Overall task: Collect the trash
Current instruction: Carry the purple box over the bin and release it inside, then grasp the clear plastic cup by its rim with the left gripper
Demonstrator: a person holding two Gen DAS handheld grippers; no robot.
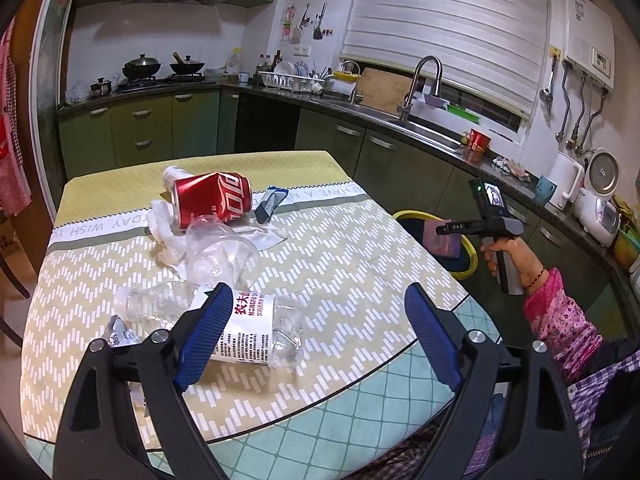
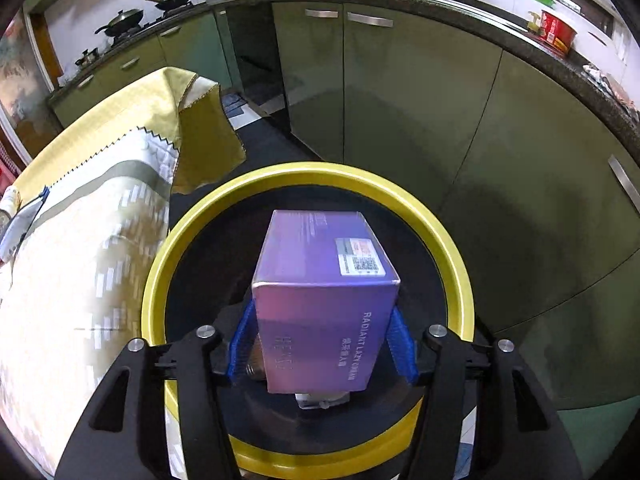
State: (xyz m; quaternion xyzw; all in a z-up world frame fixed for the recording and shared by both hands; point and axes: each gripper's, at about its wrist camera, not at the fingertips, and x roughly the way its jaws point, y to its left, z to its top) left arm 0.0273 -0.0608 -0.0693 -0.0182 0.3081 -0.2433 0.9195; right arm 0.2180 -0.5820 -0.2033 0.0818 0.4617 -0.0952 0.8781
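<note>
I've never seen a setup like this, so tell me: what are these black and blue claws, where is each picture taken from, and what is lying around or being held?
A person holds a hand-operated two-finger gripper in each hand, and each gripper carries a wide-angle camera that looks along its fingers. One picture comes from the left gripper, which hangs open and empty over the table. On the cloth lie a dented red can, a clear plastic cup, a crushed water bottle and crumpled tissue. The other picture comes from the right gripper, which points down into a yellow-rimmed bin. A purple box sits between its blue pads, though I cannot tell whether they press on it.
</note>
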